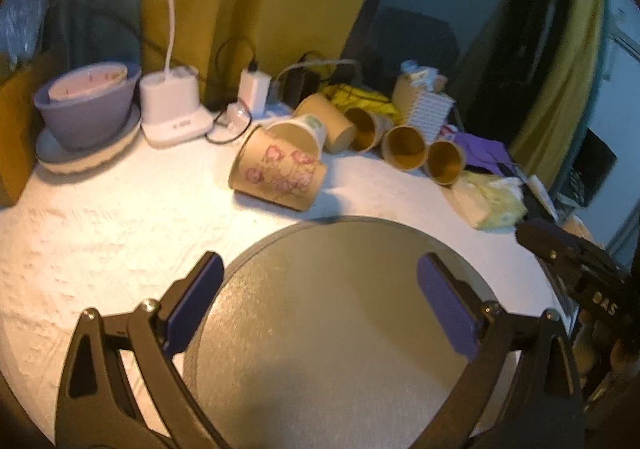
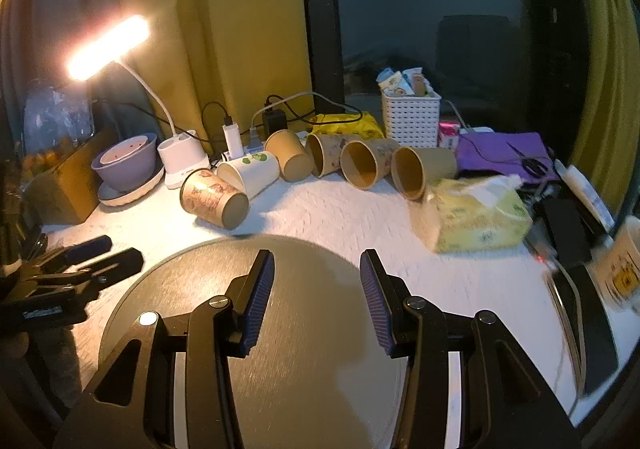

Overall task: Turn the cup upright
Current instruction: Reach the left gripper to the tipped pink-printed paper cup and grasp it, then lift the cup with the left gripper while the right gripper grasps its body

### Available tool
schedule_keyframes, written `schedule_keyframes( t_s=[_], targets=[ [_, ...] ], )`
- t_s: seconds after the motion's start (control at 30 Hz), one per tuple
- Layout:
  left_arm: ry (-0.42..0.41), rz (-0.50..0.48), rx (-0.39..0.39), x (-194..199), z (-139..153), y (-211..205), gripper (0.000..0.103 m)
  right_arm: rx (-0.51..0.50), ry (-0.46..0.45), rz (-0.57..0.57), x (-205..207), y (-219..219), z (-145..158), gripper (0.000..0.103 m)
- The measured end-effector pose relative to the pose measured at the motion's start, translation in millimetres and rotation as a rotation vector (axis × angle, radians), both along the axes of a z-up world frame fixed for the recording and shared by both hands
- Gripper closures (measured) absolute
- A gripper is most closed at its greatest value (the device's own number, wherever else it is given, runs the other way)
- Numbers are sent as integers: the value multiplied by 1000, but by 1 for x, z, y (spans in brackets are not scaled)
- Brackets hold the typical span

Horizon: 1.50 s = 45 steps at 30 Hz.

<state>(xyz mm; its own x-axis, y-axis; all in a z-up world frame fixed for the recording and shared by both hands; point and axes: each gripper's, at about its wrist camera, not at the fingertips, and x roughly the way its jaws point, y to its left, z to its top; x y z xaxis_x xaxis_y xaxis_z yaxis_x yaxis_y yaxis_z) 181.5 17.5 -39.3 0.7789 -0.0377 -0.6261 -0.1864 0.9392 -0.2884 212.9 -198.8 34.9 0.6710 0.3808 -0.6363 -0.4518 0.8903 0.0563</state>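
Several paper cups lie on their sides in a row at the back of the white table. The nearest is a brown cup with pink flowers (image 1: 278,173), also in the right wrist view (image 2: 214,199). Behind it lies a white cup with green print (image 2: 250,171). My left gripper (image 1: 320,289) is open and empty above a round grey disc (image 1: 340,329), well short of the cups. My right gripper (image 2: 316,289) is open and empty above the same disc (image 2: 280,369). Each gripper shows at the edge of the other's view.
A purple bowl on a plate (image 1: 86,109) and a white lamp base (image 1: 172,109) stand at the back left. A tissue pack (image 2: 476,219), a white basket (image 2: 410,117), purple cloth (image 2: 500,153) and cables crowd the right. A yellow curtain hangs behind.
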Motion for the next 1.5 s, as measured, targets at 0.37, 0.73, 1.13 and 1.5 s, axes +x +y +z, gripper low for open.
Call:
schedule_keyframes(
  t_s=[0.37,0.73,1.13,1.5],
  targets=[
    [113,109,-123,67,-18,15,5,-17,32,73,69,22,-4,56],
    [180,233,-283,126,-42,39,5,-7,67,102,117,34,-18,56],
    [161,213,-281,139,-54,45,28,5,100,96,132,33,-31,56],
    [166,107,-280,119,-47,33,38,14,87,82,109,34,-15,56]
  ],
)
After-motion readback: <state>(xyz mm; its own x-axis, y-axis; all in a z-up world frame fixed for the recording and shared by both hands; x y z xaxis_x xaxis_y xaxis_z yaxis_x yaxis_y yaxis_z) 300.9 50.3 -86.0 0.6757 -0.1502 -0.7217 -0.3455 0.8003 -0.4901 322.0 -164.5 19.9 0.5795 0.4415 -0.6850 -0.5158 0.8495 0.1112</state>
